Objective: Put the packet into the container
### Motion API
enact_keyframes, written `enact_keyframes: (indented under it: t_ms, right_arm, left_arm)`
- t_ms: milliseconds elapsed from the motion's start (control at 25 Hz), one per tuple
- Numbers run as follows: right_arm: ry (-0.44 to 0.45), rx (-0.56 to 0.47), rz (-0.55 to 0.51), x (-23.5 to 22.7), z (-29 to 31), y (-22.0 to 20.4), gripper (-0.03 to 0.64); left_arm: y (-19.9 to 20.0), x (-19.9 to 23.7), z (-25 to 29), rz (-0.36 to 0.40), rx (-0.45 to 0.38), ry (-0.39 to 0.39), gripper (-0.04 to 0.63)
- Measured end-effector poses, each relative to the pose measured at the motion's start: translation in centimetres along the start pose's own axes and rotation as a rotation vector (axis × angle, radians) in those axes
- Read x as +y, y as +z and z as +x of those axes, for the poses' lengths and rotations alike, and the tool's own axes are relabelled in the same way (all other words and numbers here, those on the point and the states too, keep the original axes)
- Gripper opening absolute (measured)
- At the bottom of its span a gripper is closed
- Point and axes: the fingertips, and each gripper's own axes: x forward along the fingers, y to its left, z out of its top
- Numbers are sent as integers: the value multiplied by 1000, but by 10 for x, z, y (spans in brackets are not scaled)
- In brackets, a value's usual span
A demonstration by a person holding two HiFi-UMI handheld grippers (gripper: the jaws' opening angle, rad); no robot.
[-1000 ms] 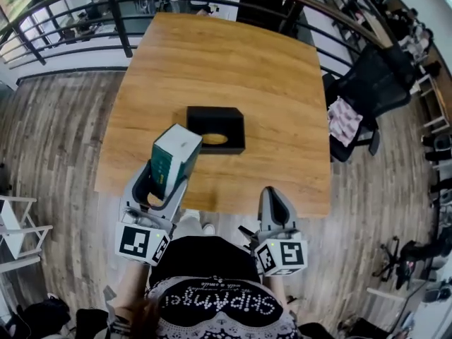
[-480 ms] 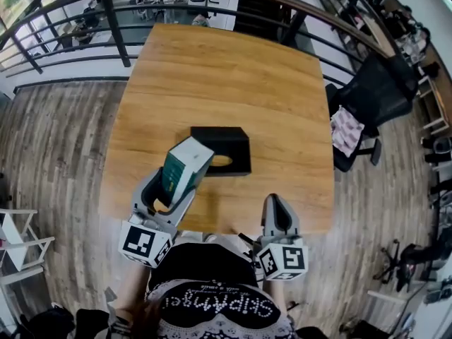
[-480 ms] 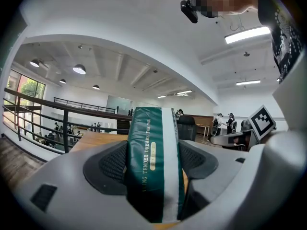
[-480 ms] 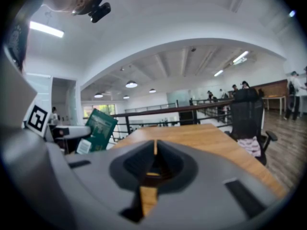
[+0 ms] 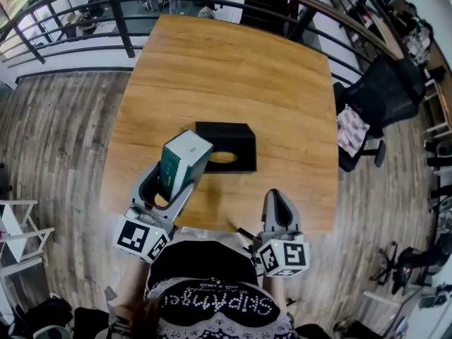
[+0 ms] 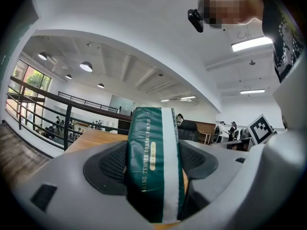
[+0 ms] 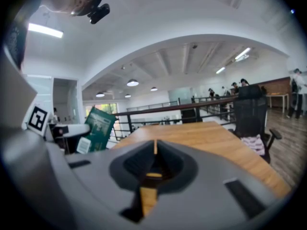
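A green and white packet [image 5: 181, 162] is clamped upright in my left gripper [image 5: 169, 182], held above the table's near left part. Close up, the packet [image 6: 153, 166] fills the space between the two dark pads [image 6: 108, 166]. The black open container [image 5: 227, 147] sits on the wooden table [image 5: 233, 69] just right of and beyond the packet; something pale lies inside it. My right gripper [image 5: 277, 205] hangs at the table's near edge, jaws shut with nothing between them [image 7: 154, 150]. The packet [image 7: 98, 129] also appears at the left of the right gripper view.
A metal railing [image 5: 113, 6] runs behind the table. A black office chair [image 5: 378, 94] with a patterned cloth [image 5: 351, 131] stands at the right. White shelving [image 5: 18, 228] is on the floor at the left.
The left gripper with the packet has shifted slightly right and forward, toward the container. The right gripper has barely moved.
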Motion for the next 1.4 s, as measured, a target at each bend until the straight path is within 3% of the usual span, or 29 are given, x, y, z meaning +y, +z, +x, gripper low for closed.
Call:
enact_keyframes:
  t_ms: [360, 960, 1400]
  right_arm:
    - [60, -3, -22, -11, 13, 11, 39]
    - [86, 3, -27, -15, 27, 22, 39]
    - [11, -38, -30, -45, 18, 39, 39]
  left_arm:
    - [7, 5, 1, -13, -20, 86, 351]
    - [22, 20, -7, -32, -50, 167, 351]
    - [34, 21, -8, -46, -75, 153, 351]
